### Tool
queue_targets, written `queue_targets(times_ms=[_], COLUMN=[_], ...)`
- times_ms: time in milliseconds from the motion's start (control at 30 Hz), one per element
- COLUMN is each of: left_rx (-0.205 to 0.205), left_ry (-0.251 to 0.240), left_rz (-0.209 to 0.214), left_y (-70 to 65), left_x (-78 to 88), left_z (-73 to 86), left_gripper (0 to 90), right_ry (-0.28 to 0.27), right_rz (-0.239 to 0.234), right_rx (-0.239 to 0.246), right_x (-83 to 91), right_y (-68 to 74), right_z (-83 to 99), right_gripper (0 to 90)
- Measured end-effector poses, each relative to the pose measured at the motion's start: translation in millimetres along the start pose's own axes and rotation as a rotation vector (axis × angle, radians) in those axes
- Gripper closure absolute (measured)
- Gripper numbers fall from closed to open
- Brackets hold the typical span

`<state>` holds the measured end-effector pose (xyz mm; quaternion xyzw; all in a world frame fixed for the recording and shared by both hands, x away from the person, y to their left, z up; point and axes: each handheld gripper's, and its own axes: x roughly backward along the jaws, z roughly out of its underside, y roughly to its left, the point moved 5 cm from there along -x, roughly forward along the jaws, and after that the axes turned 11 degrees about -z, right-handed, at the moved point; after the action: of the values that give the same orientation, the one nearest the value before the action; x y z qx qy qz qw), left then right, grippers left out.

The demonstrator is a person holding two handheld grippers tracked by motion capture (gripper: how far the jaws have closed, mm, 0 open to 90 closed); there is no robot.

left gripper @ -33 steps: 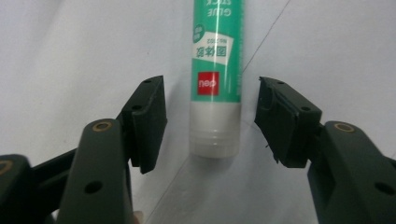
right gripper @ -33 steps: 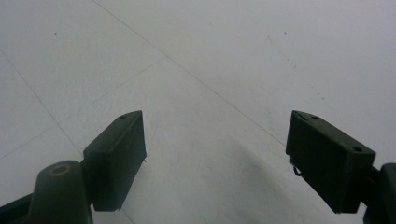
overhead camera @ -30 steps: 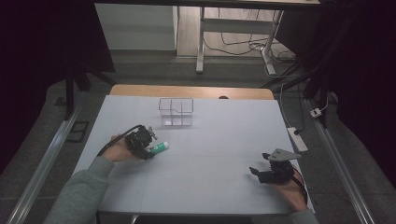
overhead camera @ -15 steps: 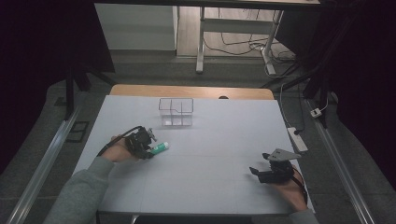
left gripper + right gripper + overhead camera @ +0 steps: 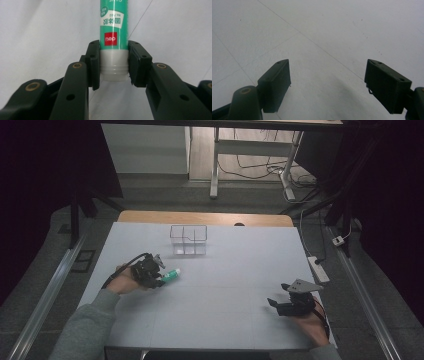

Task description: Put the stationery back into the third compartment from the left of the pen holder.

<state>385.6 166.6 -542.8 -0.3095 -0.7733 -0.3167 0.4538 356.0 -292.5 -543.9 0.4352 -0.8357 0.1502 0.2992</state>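
A green glue stick [image 5: 113, 27] with a white cap end lies on the white table [image 5: 225, 285]. My left gripper [image 5: 113, 66] is shut on it, both pads pressing the white cap. From above, the same glue stick [image 5: 171, 275] pokes out to the right of the left gripper [image 5: 156, 277], at the table's left-middle. My right gripper [image 5: 327, 85] is open, its jaws wide apart over bare table; in the high view this right gripper [image 5: 275, 306] rests near the front right corner.
A clear plastic organiser box [image 5: 188, 239] with several compartments stands at the back middle of the table. A wooden strip [image 5: 205, 218] runs along the far edge. A power strip [image 5: 318, 268] lies on the floor to the right.
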Motion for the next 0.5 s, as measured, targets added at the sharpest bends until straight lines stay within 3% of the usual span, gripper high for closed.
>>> queue_targets(times_ms=[500], left_rx=[0.029], left_ry=[-0.061], left_rz=[-0.004], left_y=[-5.8], left_x=[6.2], left_z=[-0.8], left_gripper=[64.6], right_ry=[0.003], right_rz=[-0.002], right_rx=[0.004], right_x=[-0.3], right_y=[1.0], right_z=[-0.5], right_gripper=[20.5])
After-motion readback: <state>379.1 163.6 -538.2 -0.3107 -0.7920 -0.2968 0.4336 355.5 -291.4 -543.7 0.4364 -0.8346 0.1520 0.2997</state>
